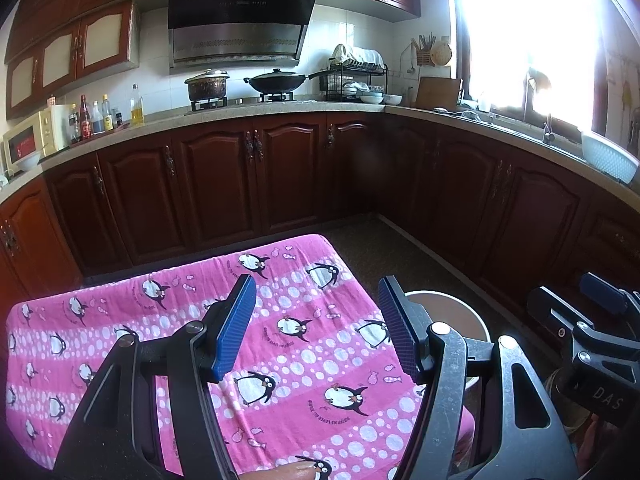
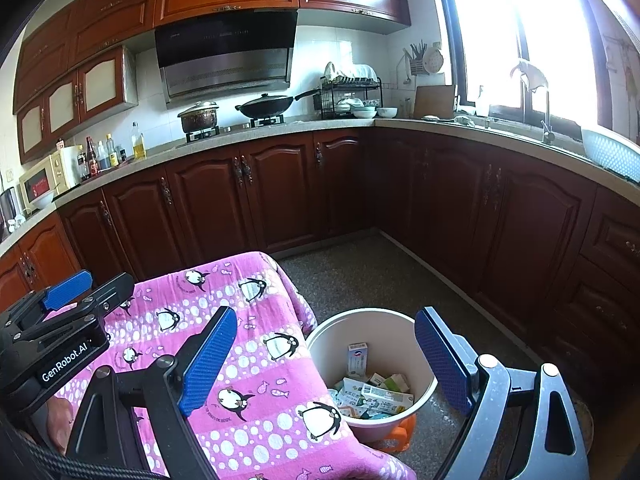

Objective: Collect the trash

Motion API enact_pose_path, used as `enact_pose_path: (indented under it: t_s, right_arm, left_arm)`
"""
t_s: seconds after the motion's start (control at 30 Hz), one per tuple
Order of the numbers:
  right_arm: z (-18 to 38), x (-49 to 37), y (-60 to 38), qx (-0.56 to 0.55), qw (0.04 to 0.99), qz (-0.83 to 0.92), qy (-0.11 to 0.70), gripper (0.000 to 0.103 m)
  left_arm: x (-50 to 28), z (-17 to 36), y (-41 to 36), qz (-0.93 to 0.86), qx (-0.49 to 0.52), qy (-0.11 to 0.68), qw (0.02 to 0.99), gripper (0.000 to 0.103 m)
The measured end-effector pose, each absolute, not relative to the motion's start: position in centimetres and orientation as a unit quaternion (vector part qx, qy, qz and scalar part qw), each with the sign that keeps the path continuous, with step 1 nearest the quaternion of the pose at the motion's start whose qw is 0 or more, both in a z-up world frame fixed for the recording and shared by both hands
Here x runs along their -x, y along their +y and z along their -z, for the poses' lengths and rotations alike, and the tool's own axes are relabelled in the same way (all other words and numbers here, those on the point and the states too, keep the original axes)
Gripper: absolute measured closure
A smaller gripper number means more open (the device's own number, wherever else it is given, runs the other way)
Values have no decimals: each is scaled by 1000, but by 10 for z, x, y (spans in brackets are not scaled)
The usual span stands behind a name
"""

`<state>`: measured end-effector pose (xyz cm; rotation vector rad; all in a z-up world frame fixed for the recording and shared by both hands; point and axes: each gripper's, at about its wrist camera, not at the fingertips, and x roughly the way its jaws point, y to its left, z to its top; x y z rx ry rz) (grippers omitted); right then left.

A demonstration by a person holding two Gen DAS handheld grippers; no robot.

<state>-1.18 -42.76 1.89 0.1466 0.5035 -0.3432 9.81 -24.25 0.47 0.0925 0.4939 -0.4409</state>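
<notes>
Kitchen, L-shaped counter [image 2: 280,130] along the far and right walls, dark red cabinet doors [image 2: 212,204] below. Window [image 2: 516,32] at far right is blown out white.

Left gripper [image 1: 316,328]: jaws spread wide, blue pads [image 1: 236,328] well apart, nothing between them. It hangs above the pink penguin cloth [image 1: 304,360], which covers a low surface in the near left of the room. No contact with the cloth that I can make out.

Right gripper [image 2: 324,360]: jaws also wide apart, nothing held. Its left pad [image 2: 208,360] sits over the right edge of the cloth; its right pad [image 2: 440,364] is over the floor [image 2: 360,272]. Between the two pads, lower down, stands the bin [image 2: 400,328].

Bin: pale round bucket on the speckled floor, just beside the right edge of the cloth, whose hanging corner overlaps its left rim in the right wrist view. In the left wrist view only part of the rim shows behind the right finger.

Trash [image 2: 372,392]: small cartons and boxes, white with green and blue print, lie heaped in the bottom of the bin. One small carton [image 2: 357,360] stands upright against the inner wall. Something orange [image 2: 400,434] shows under the bin's near edge; cannot tell what.

Cloth surface: no loose items visible on it in either view.

Far counter: lidded pot [image 2: 199,116] and black wok [image 2: 266,106] on the hob, dish rack [image 2: 350,94] to their right, bottles [image 2: 100,154] and a microwave [image 2: 40,182] to the left.
</notes>
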Motion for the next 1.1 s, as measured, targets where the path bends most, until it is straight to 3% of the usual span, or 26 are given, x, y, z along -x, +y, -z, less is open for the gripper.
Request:
enact_pose_path:
  t_s: [1.1]
  right_arm:
    - [-14,12,-429,-72,949,173,252,14]
  left_arm:
    - [-96,0,-247,225,-45,243,942,41]
